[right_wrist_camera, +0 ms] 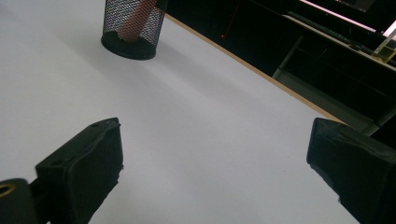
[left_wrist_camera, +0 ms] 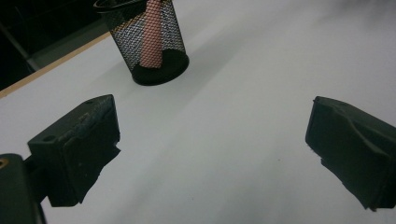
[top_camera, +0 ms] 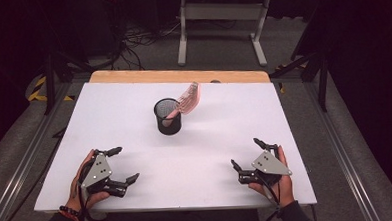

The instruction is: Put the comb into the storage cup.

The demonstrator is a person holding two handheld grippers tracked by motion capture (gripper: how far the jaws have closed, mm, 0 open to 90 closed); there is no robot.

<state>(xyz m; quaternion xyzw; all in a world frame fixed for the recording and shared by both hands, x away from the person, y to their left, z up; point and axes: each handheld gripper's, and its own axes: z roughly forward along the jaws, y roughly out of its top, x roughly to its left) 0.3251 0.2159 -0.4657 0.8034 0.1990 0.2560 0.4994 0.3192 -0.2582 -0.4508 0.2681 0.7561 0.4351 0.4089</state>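
Mesh cup (top_camera: 168,116) holds a leaning pink comb (top_camera: 187,100) and could tip if nudged; left tool (top_camera: 121,166) and right tool (top_camera: 246,153) rest released, well apart on the worktop (top_camera: 196,160).

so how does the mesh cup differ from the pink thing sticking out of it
The mesh cup is black, see-through wire; the pink thing is pale and ribbed. The mesh cup stands upright on the table; the pink thing leans, its top fanning out past the rim toward the right. They share one spot, the pink thing's lower end inside the cup.

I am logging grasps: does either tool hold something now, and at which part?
Nothing is held. The left tool and the right tool are both open over the white table, apart from the mesh cup.
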